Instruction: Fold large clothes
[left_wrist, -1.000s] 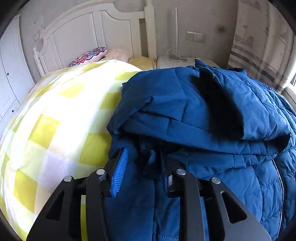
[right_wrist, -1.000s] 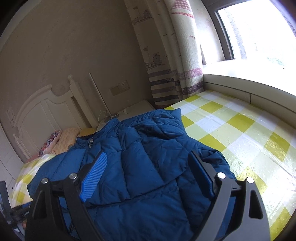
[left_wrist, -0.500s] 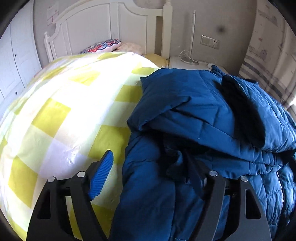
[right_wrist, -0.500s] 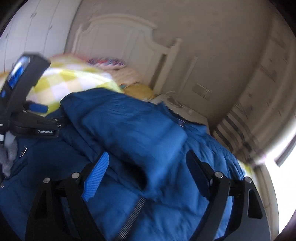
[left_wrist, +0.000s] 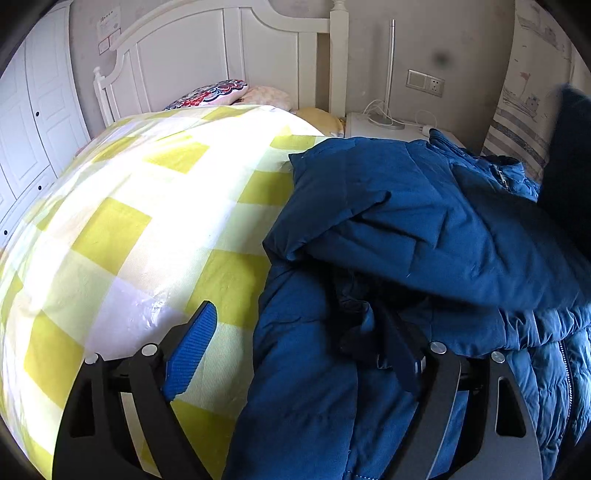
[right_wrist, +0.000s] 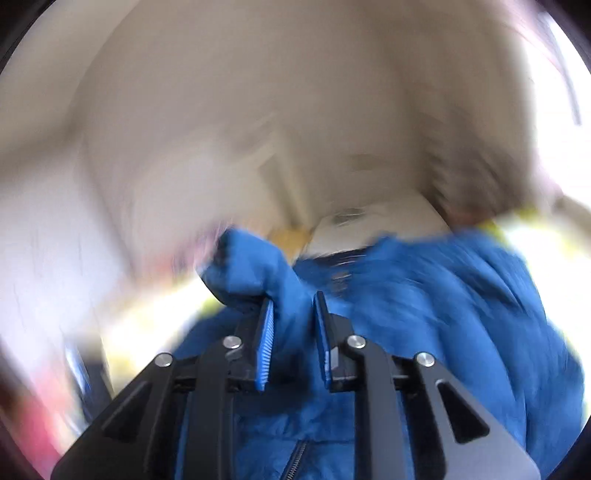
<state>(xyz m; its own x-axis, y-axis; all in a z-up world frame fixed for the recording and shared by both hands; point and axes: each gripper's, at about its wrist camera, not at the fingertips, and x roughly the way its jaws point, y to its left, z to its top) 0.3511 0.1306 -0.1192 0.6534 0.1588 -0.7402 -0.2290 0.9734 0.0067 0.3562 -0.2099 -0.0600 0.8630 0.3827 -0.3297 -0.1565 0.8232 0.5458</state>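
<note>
A large blue quilted puffer jacket lies bunched on a bed covered in a yellow and white checked quilt, toward the quilt's right side and reaching up near the headboard end. One padded part is folded over across the top of the body, casting a dark crease beneath it. A zipper runs down the front at the right. In the right wrist view the jacket is blurred, a fold of it raised.
</note>
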